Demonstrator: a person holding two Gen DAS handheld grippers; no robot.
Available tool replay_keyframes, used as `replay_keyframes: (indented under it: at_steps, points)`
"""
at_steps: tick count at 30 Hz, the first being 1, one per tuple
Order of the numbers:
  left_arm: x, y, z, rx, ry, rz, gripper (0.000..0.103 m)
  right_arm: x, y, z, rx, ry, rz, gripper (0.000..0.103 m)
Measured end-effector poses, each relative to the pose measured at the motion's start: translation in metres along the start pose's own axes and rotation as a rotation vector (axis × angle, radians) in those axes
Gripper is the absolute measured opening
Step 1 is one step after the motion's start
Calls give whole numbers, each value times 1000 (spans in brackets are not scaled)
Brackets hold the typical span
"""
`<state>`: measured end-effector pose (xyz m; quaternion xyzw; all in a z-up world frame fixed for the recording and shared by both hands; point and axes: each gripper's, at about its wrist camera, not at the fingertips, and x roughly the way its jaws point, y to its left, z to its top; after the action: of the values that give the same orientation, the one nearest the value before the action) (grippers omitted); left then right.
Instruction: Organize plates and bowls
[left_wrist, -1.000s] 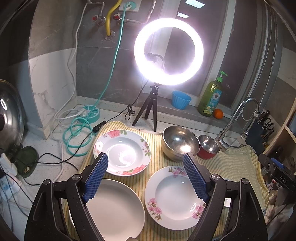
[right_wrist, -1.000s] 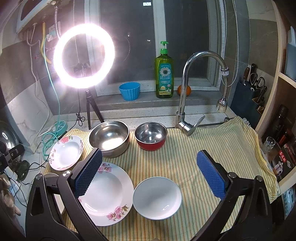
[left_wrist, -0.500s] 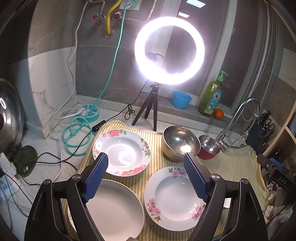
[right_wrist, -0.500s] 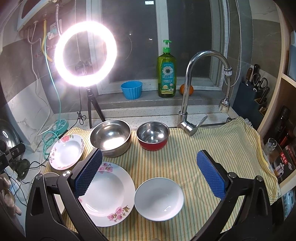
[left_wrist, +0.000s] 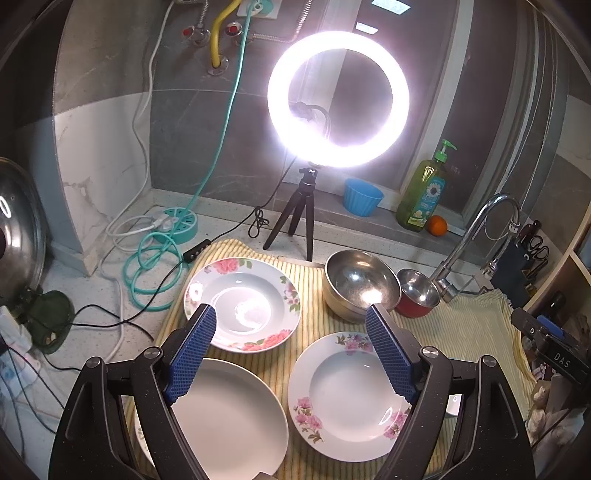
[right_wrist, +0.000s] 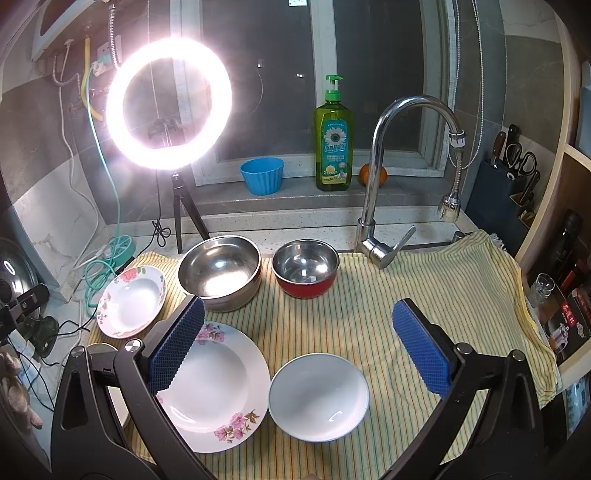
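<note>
Left gripper (left_wrist: 290, 317) and right gripper (right_wrist: 297, 314) both hang released, grasping nothing. On the striped cloth (right_wrist: 424, 280): white bowl (right_wrist: 318, 397) at 6 o'clock, floral plate (right_wrist: 216, 387) at 7, steel bowl (right_wrist: 220, 271) at 11.

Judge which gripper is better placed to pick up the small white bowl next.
Right. The right gripper is open and the white bowl lies just below, between its fingers. The left gripper is open over the floral plates; the bowl barely shows there.
</note>
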<state>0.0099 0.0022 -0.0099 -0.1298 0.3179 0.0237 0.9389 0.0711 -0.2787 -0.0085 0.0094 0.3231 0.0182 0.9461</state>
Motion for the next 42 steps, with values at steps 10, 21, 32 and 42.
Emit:
replay_keyframes:
  at_steps: [10,21,32,42]
  points:
    - [0,0,0,1,2,0,83,1,-2,-2,-3,6,0,103]
    - [3,-3,1,-4,12,-6,83,2,-3,-5,-3,18,-2,103]
    - [3,-1,1,-3,12,-7,83,3,-2,-6,-3,21,-2,103]
    - [4,-1,0,-10,17,-6,83,11,2,-2,-9,40,2,103]
